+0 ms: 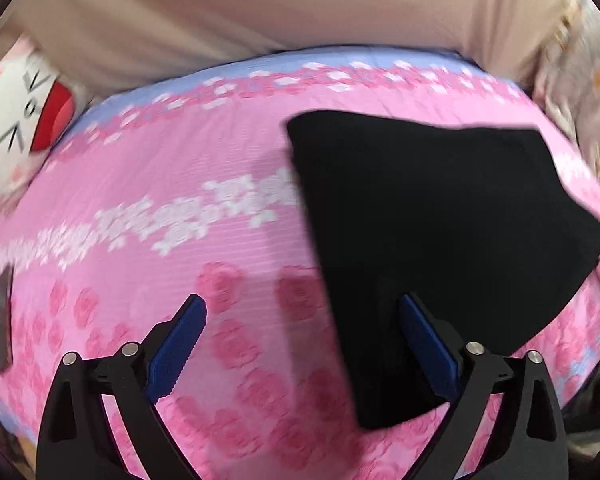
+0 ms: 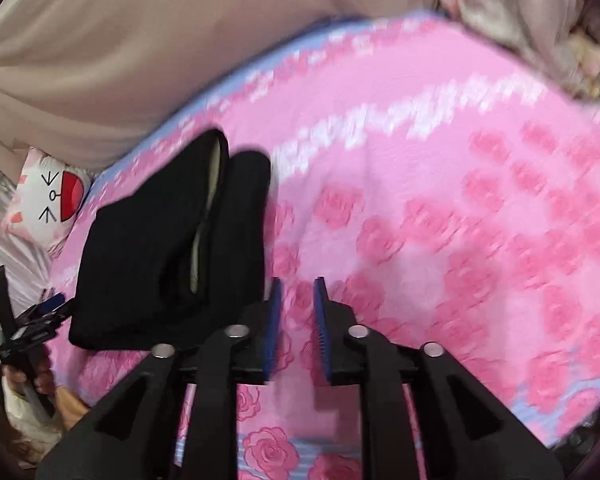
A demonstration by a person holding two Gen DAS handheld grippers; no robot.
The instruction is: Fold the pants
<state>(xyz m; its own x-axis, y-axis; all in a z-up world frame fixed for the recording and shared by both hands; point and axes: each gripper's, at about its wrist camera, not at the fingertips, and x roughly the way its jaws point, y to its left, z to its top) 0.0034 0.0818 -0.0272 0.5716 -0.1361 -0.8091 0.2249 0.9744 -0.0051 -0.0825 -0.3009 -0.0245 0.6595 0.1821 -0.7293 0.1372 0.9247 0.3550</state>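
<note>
Pants (image 1: pixel 440 248), black and folded into a compact slab, lie on the pink rose-print bedspread (image 1: pixel 180 200) ahead and to the right of the left gripper (image 1: pixel 302 318) in the left wrist view. That gripper points forward and slightly down over the bed, its two blue-padded fingers (image 1: pixel 176 348) spread wide with nothing between them. The left finger hangs over bare bedspread; the right finger overlaps the near left edge of the pants, though contact cannot be told through the blur. Far ahead to the left a white cat-face pillow (image 1: pixel 24 120) sits at the bed's edge, and a beige curtain (image 1: pixel 260 12) hangs beyond the bed.

From the right wrist view, the right gripper (image 2: pixel 297 292) is angled down at the bedspread (image 2: pixel 460 200), its blue pads nearly parallel with a narrow gap between them. Only rose print shows through that gap, so it grips nothing. The pants (image 2: pixel 168 248) lie just ahead and to the left of it, with a pale strip of lining showing along a fold; the left finger's tip sits close beside their right edge. Further left, at the bed's near corner, the left gripper (image 2: pixel 40 316) appears small and dark. The cat-face pillow (image 2: pixel 56 200) lies beyond it, below the curtain (image 2: pixel 140 40).
</note>
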